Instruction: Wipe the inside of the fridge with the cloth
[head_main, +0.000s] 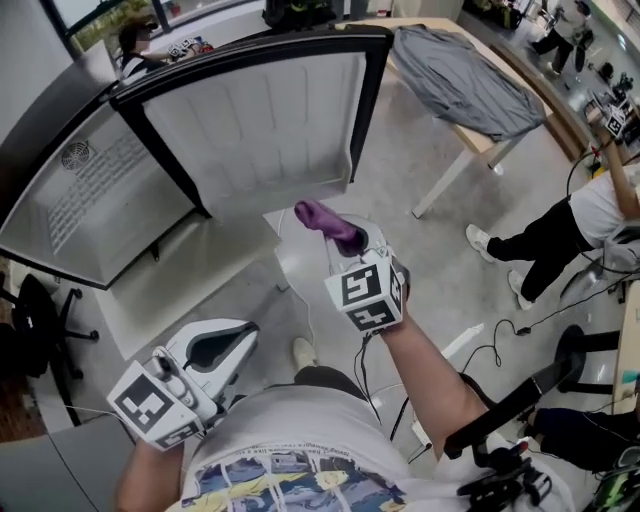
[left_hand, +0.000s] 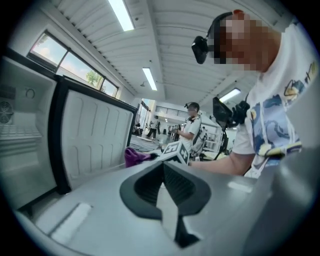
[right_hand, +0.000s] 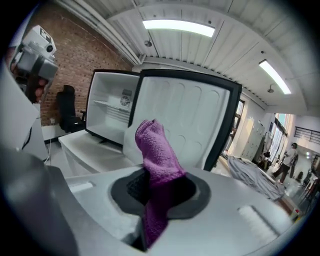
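The right gripper has its jaws clamped on a purple cloth, a nubby terry fold whose rounded end stands up out of the dark ribbed pads. The head view places it just below the open door, above the right corner of the low white stand that carries the fridge. Only the right gripper view shows the fridge's inner shelf. The left gripper, smooth grey plastic, has its jaws pressed together on nothing.
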